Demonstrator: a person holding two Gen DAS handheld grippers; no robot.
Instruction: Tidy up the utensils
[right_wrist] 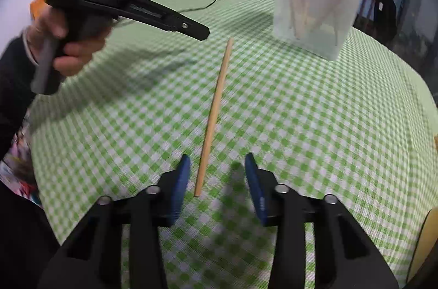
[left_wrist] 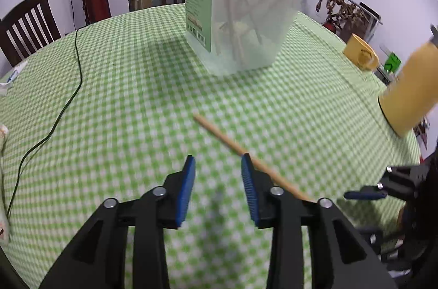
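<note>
A single wooden chopstick (right_wrist: 215,113) lies flat on the green checked tablecloth (right_wrist: 301,124); it also shows in the left wrist view (left_wrist: 227,141), running behind the right finger. A clear plastic tub (left_wrist: 241,12) stands upright holding several chopsticks, and shows in the right wrist view (right_wrist: 317,1) at the far right. My left gripper (left_wrist: 218,163) is open and empty above the cloth, left of the chopstick. My right gripper (right_wrist: 217,160) is open and empty, with the chopstick's near end between its fingers. The left gripper (right_wrist: 191,30) appears hand-held at the left of the right wrist view.
A yellow cup (left_wrist: 361,53) lies near the table's right edge and a yellow cylinder (left_wrist: 408,92) stands closer. A dark cable (left_wrist: 68,97) crosses the cloth on the left. Wooden chairs (left_wrist: 24,26) stand around the table.
</note>
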